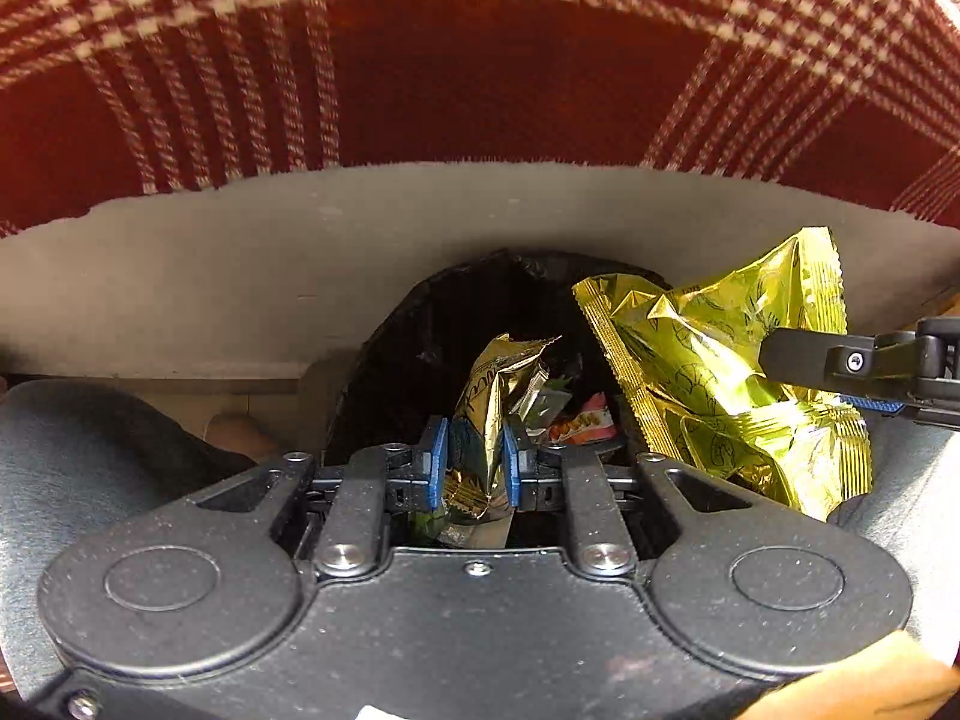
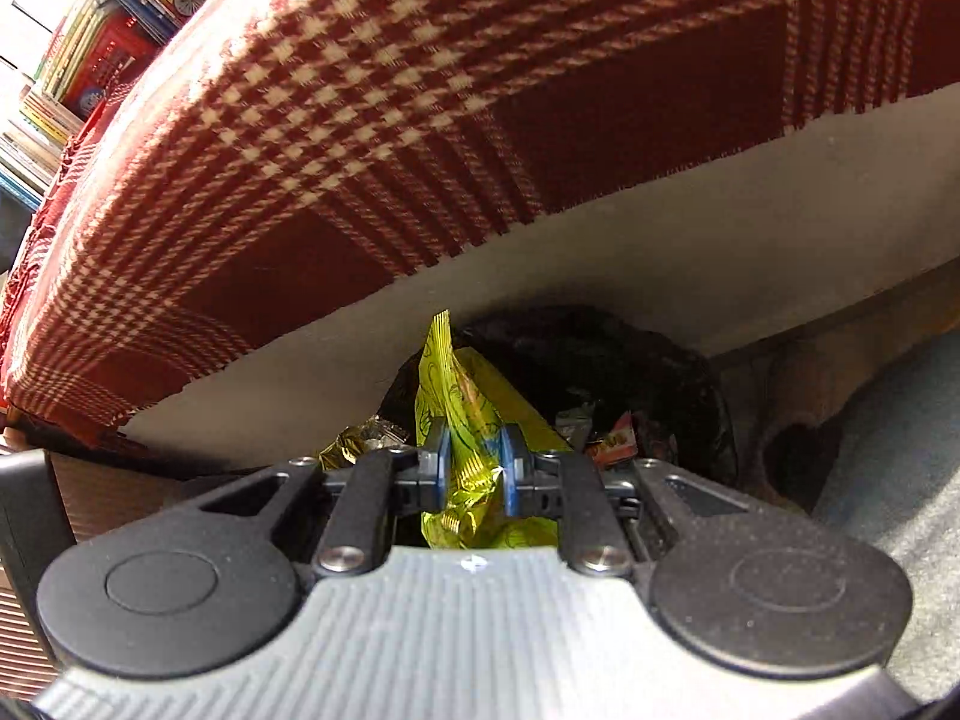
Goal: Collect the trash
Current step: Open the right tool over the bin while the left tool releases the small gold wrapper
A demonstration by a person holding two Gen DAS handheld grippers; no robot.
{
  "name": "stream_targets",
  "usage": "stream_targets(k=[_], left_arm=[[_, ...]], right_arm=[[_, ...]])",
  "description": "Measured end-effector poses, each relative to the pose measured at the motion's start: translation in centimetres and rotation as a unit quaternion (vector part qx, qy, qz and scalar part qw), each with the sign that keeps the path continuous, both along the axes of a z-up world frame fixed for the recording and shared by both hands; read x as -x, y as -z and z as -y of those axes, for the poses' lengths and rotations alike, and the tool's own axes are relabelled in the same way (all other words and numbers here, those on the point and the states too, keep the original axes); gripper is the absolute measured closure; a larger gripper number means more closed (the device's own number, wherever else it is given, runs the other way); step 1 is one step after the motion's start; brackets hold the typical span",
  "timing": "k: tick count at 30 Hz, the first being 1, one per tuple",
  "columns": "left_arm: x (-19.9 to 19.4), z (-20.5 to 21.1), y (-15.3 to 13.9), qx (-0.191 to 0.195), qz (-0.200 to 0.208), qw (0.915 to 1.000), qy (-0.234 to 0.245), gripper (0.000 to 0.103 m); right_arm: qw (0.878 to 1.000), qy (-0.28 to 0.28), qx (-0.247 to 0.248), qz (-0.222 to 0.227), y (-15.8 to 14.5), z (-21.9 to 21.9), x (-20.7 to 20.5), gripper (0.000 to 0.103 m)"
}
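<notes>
My left gripper (image 1: 476, 463) is shut on a crumpled gold wrapper (image 1: 489, 405), held over the mouth of a black trash bag (image 1: 420, 336). Inside the bag lies more trash, among it a red and orange wrapper (image 1: 585, 423). My right gripper (image 2: 474, 468) is shut on a shiny yellow-green snack bag (image 2: 465, 414), just above the same black trash bag (image 2: 678, 384). In the left wrist view that yellow-green snack bag (image 1: 732, 360) hangs at the right, pinched by the right gripper's fingers (image 1: 804, 357). The gold wrapper (image 2: 354, 444) shows at left in the right wrist view.
A bed or sofa with a red and white checked blanket (image 1: 480, 30) over a grey base (image 1: 240, 276) stands right behind the bag. Grey carpet (image 2: 900, 480) lies at the right. Stacked books (image 2: 90, 60) sit at the far upper left.
</notes>
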State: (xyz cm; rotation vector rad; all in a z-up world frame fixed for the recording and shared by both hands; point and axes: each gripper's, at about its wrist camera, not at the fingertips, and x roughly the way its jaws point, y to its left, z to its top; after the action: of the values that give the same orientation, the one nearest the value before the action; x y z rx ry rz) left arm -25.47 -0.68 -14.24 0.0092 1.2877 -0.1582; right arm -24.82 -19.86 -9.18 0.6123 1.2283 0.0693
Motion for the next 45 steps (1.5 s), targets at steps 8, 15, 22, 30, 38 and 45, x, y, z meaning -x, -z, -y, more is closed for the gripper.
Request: stream_targets(k=[8, 15, 22, 30, 38, 45], left_arm=[[-1.1, 1.0, 3.4, -0.01, -0.037, 0.9993, 0.005, 0.085], [-1.8, 1.1, 6.0, -0.017, -0.06, 0.9981, 0.006, 0.084], [-2.1, 1.3, 7.5, -0.014, -0.068, 0.9976, 0.006, 0.083], [-2.1, 1.2, 7.4, -0.013, -0.069, 0.9975, 0.001, 0.074], [-1.8, 1.3, 6.2, -0.019, -0.055, 0.9983, 0.002, 0.055], [-1.5, 1.4, 4.8, -0.018, -0.044, 0.9989, 0.002, 0.053]], right_arm=[[1.0, -0.001, 0.012, -0.026, 2.3, -1.0, -1.4, 0.081], [0.999, 0.009, 0.015, -0.044, 3.4, -0.9, -1.7, 0.081], [0.998, 0.016, 0.019, -0.051, 3.5, -0.4, -1.7, 0.081], [0.998, 0.012, 0.021, -0.053, 3.1, -0.6, -1.8, 0.077], [0.999, 0.0, 0.021, -0.05, 3.1, -0.7, -1.9, 0.054], [0.999, -0.004, 0.024, -0.039, 2.2, -1.1, -1.8, 0.047]])
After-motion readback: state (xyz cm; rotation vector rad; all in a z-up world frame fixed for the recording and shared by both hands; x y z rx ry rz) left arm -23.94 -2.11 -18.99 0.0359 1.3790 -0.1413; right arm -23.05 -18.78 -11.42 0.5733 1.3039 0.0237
